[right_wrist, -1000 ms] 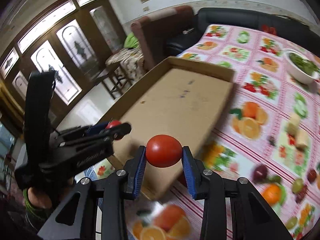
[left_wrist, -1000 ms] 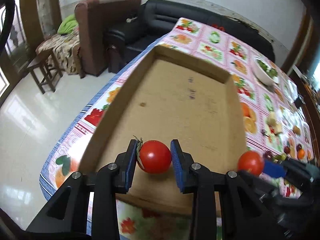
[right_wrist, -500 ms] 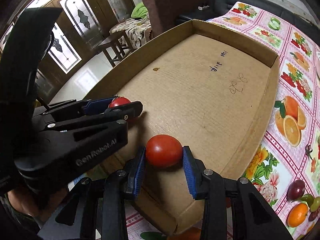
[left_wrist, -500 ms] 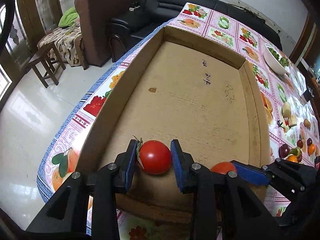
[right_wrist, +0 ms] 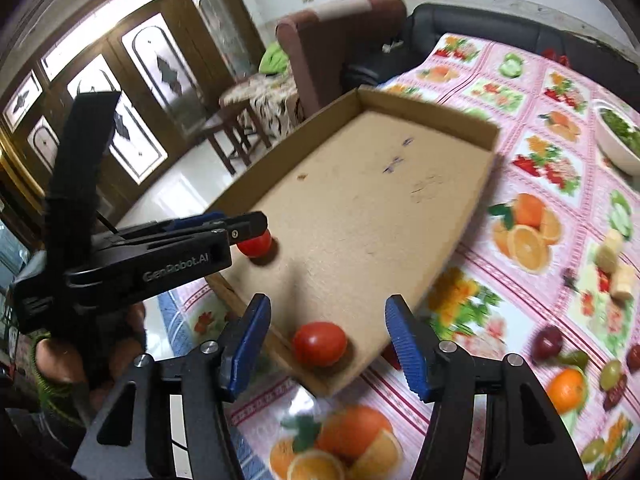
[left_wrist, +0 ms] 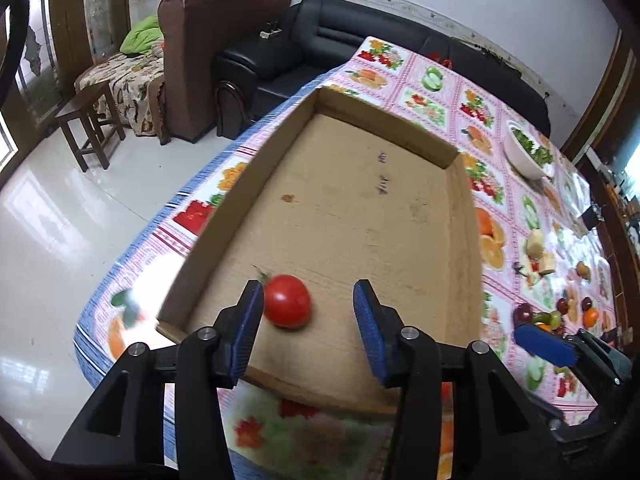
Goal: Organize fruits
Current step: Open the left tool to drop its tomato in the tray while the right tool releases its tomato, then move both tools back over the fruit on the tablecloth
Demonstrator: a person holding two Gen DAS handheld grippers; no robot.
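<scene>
Since the frame half a second earlier, both grippers have let go: each round red tomato that was clamped between blue pads now lies free on the floor of the shallow brown cardboard tray (left_wrist: 360, 216).

Left gripper (left_wrist: 308, 316): the jaws are opening. The first round red tomato (left_wrist: 287, 301) lies on the tray floor between them, close against the left blue pad and well clear of the right one. No pad presses on it; nothing is held. The gripper points down and forward over the near end of the tray.

Right gripper (right_wrist: 327, 340): the jaws are opening, with clear gaps on both sides of the second round red tomato (right_wrist: 319, 343), which rests in the near corner of the tray, just ahead of the fingertips and between them. Nothing is held. This gripper also points down and forward, over the near tray wall.

In the right wrist view, the left gripper (right_wrist: 256, 226) reaches in from the left, level across the frame, its tip above the first tomato (right_wrist: 255, 245). A hand (right_wrist: 60, 360) grips its handle at lower left.

The tray stands on a pink fruit-print tablecloth (right_wrist: 560, 208), with loose small fruits (right_wrist: 568, 368) to the right of the right gripper.
</scene>
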